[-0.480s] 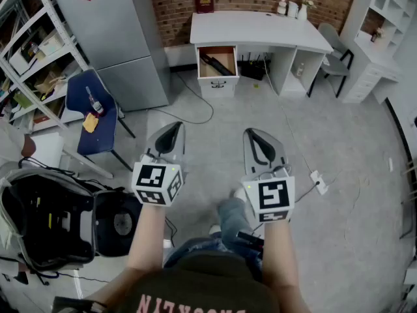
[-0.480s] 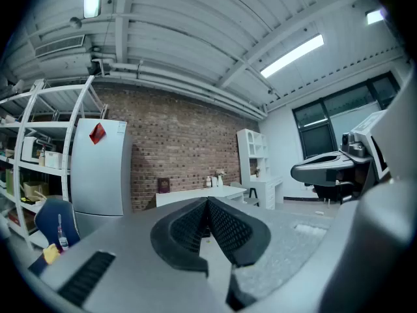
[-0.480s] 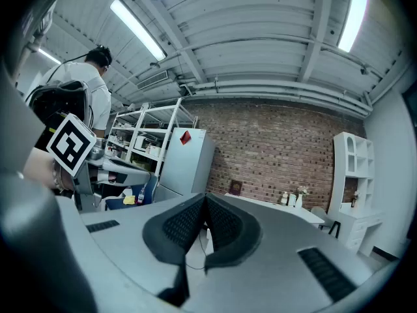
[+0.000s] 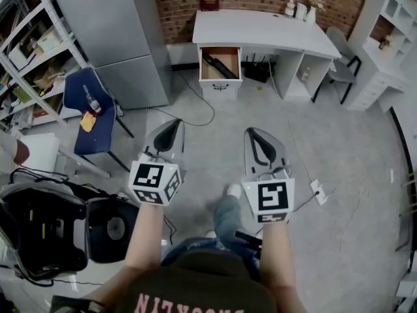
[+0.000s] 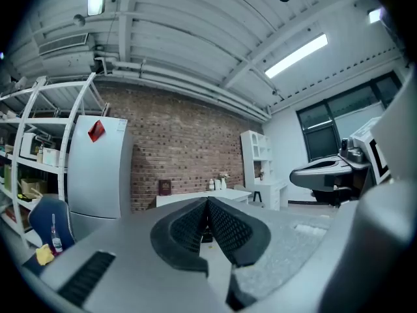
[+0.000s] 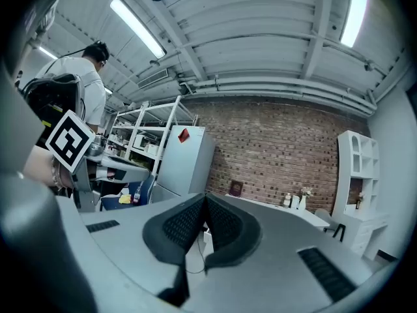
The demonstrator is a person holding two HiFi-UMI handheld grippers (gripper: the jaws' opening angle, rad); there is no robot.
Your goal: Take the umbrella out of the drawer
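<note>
A black folded umbrella point(image 4: 217, 64) lies slantwise in the open drawer point(image 4: 220, 63) of the white desk point(image 4: 260, 28) at the far side of the room. My left gripper point(image 4: 171, 130) and right gripper point(image 4: 255, 135) are held level side by side in front of me, well short of the desk. Both are shut with nothing between the pads. In the left gripper view the left gripper point(image 5: 207, 204) shows its black pads meeting at the tips. The right gripper point(image 6: 204, 199) looks the same in the right gripper view, aimed at the desk point(image 6: 280, 208).
A grey refrigerator point(image 4: 114, 31) stands left of the desk, with metal shelving point(image 4: 29, 51) and a blue chair point(image 4: 91, 109) further left. A black case point(image 4: 45, 227) lies on the floor at my left. Cables point(image 4: 195, 113) and a power strip point(image 4: 318, 192) lie on the floor. White shelves point(image 4: 384, 38) stand at right.
The view has shifted slightly toward the desk, which now sits a bit lower in the head view. Both grippers keep their places and stay shut.
</note>
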